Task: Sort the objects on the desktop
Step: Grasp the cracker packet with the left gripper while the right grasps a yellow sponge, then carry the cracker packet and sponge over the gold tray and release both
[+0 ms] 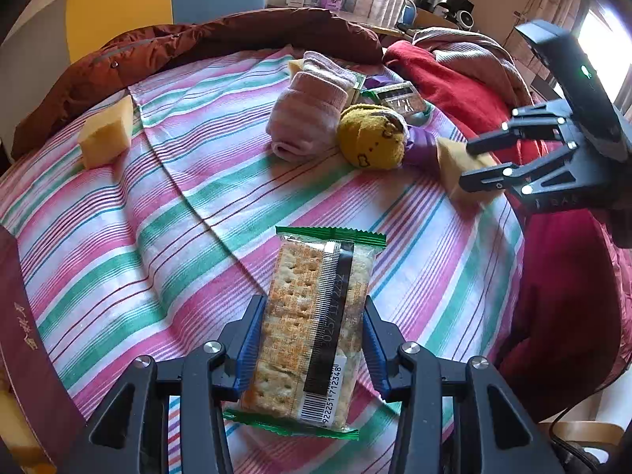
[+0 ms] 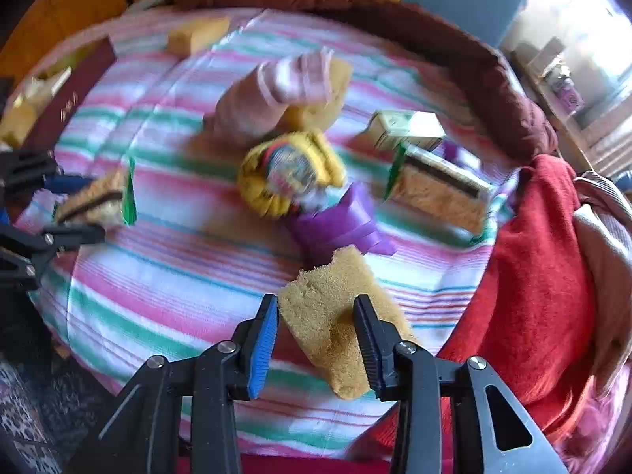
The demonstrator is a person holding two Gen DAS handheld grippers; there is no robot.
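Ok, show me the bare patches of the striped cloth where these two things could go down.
Widest bare stretch: the striped cloth between the lone sponge block, the pink socks and the cracker pack held by the left gripper. Another strip lies under the sponge piece in the right gripper. Crowded: around the yellow sock ball.

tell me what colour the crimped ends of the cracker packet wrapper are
Green, on the clear cracker packet clamped in the left gripper; the left wrist view shows it best.
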